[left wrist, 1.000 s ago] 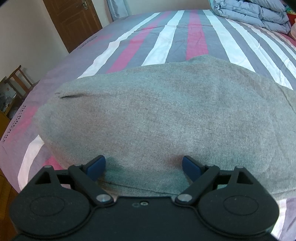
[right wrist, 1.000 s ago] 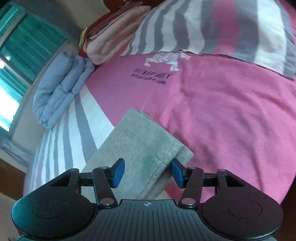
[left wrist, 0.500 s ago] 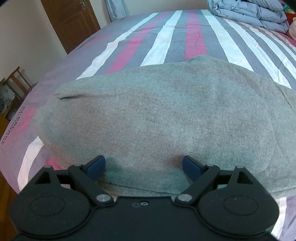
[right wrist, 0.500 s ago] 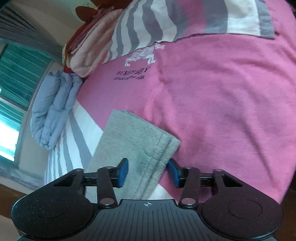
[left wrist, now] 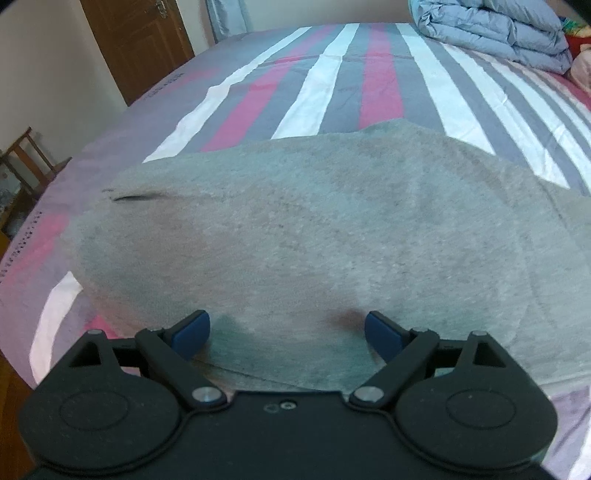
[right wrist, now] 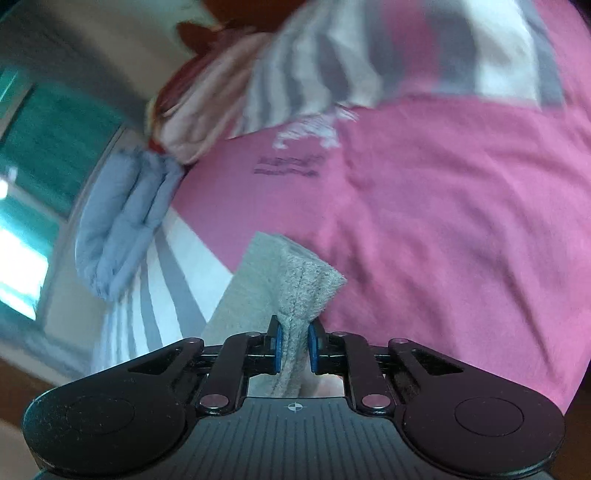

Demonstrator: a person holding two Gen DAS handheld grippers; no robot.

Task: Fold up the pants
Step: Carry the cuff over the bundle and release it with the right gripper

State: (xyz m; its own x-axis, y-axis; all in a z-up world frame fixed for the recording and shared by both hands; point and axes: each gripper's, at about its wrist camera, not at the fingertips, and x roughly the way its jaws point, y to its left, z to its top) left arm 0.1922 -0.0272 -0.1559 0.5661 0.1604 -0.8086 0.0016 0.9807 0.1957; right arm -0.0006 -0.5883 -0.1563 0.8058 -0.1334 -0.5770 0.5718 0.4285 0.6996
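Grey pants (left wrist: 295, 229) lie flat on the striped bed sheet (left wrist: 332, 77), a dark pocket slit (left wrist: 136, 197) showing at their left. My left gripper (left wrist: 288, 328) hovers low over their near edge, open, its blue pads wide apart with only flat cloth beneath. In the right wrist view the ribbed leg end of the pants (right wrist: 299, 280) is bunched upward between the pads of my right gripper (right wrist: 294, 345). Its jaws are closing and pinch the cloth. How the leg joins the rest of the pants is hidden.
A pink garment (right wrist: 443, 221) with a printed logo lies right behind the leg end. A folded blue duvet (left wrist: 491, 33) (right wrist: 122, 221) and stacked pinkish cloth (right wrist: 207, 110) sit at the bed's far side. A brown door (left wrist: 136, 44) and a wooden chair (left wrist: 22, 162) stand to the left.
The right gripper's jaws have come together on the grey leg end, which now bunches up and lifts slightly. The left gripper and the cloth under it are unchanged.
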